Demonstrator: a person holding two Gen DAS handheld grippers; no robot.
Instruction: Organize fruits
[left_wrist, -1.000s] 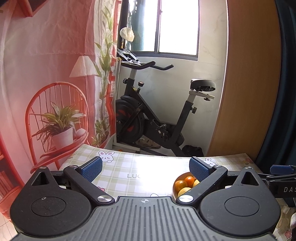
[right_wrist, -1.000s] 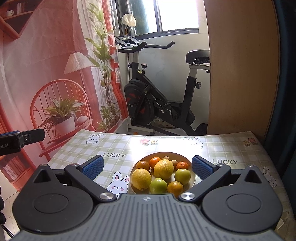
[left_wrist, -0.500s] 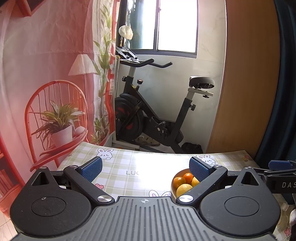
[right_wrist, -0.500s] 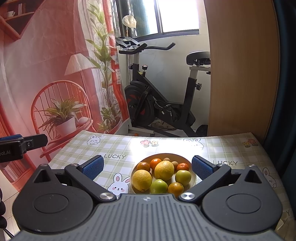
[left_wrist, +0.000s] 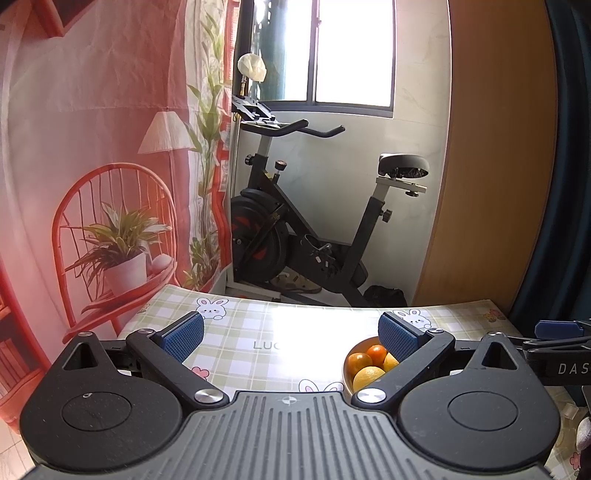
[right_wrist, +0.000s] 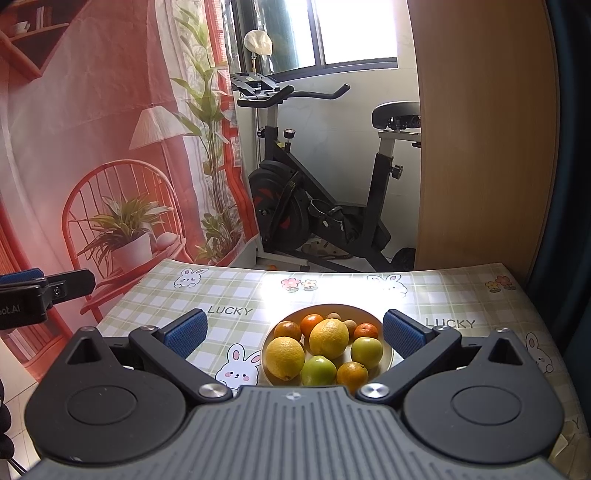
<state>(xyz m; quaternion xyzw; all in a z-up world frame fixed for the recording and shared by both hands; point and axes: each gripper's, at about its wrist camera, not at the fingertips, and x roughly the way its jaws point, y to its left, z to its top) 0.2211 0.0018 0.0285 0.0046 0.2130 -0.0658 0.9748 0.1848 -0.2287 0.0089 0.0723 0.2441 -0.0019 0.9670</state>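
A round plate on the checked tablecloth holds several fruits: two yellow lemons, two green apples, small oranges and brown kiwis. My right gripper is open above the near table, its fingers straddling the plate with nothing held. In the left wrist view the plate shows only its left part, with oranges and a lemon, behind the right finger. My left gripper is open and empty, left of the plate.
The table has a green checked cloth with rabbits and "LUCKY" print. Beyond its far edge stands an exercise bike. A red printed curtain hangs at the left, a wooden panel at the right.
Both views have tipped slightly downward, so the table and plate show a little more. Both grippers stay open.
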